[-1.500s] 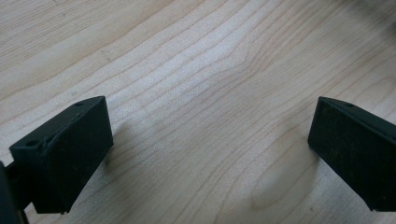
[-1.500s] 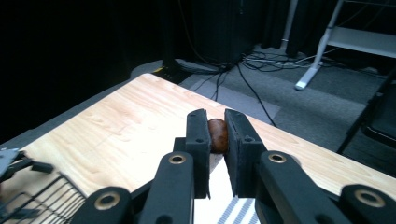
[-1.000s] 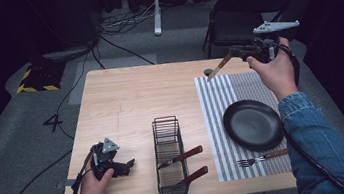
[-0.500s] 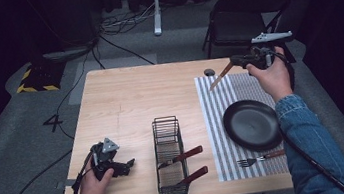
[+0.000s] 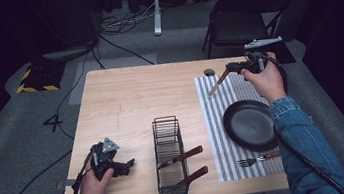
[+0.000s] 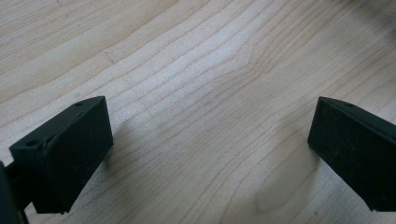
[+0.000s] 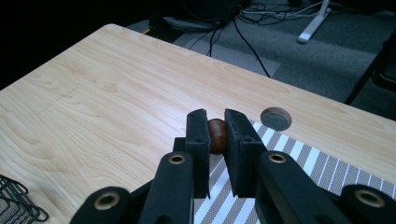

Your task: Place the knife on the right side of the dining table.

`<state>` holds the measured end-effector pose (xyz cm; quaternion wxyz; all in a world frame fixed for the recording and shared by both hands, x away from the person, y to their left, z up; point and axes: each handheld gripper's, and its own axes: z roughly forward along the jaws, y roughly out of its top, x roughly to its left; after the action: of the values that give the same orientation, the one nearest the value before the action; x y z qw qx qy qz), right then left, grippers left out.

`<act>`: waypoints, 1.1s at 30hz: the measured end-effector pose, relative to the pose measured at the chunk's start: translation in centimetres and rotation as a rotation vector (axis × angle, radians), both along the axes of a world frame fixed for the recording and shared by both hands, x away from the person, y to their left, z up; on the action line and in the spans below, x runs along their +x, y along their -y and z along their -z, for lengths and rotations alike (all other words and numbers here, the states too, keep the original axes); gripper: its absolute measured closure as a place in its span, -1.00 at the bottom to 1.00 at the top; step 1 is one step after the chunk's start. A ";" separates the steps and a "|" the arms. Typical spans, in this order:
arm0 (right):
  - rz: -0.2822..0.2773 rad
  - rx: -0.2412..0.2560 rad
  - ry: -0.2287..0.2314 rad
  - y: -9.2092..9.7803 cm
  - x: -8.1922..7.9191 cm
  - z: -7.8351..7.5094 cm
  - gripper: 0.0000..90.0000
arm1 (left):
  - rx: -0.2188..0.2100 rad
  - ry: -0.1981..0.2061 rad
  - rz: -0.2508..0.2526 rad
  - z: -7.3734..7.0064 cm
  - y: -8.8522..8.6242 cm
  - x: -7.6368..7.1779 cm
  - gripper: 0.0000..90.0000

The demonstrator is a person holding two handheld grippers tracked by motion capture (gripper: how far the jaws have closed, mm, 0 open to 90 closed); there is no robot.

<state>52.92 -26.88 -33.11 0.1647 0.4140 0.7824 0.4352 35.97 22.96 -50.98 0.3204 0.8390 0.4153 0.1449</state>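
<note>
My right gripper (image 5: 234, 67) is raised over the far end of the striped placemat (image 5: 225, 135), shut on a brown wooden-handled utensil (image 5: 218, 83). The utensil slants down and left, its tip just above the mat. The right gripper view has the brown handle (image 7: 217, 135) pinched between the two black jaws of that gripper (image 7: 215, 125). My left gripper (image 5: 127, 163) rests on the table near the front left corner. Its jaws stand wide apart over bare wood in the left gripper view (image 6: 210, 140), with nothing between them.
A black wire basket (image 5: 166, 128) at the front centre holds two wooden-handled utensils (image 5: 183, 156). A black plate (image 5: 249, 124) and a fork (image 5: 256, 159) lie on the placemat. A round cable hole (image 5: 209, 72) marks the table's far edge; a chair (image 5: 241, 22) stands beyond.
My right gripper has come down and slightly nearer with the utensil, bringing its tip close to the placemat. The left gripper has stayed put.
</note>
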 end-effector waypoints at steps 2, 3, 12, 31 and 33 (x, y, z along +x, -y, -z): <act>0.003 0.002 -0.005 0.0 0.0 0.1 0.80 | 0.000 0.000 0.000 0.0 0.0 0.0 -1.00; 0.005 0.001 -0.008 0.1 0.1 0.1 0.80 | 0.000 0.000 0.000 0.0 0.0 0.0 -1.00; 0.037 0.010 -0.040 0.9 0.4 0.4 0.80 | 0.000 0.000 0.000 0.0 0.0 0.0 -1.00; 0.180 -0.116 -0.047 3.0 0.9 1.4 0.60 | 0.000 0.000 0.000 0.0 0.0 0.0 -1.00; 0.198 -0.112 -0.055 3.5 0.9 1.7 0.58 | 0.000 0.000 0.000 0.0 0.0 0.0 -1.00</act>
<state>53.85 -30.37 -34.85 0.2083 0.4910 0.7650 0.3609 35.98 22.96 -50.98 0.3204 0.8390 0.4153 0.1449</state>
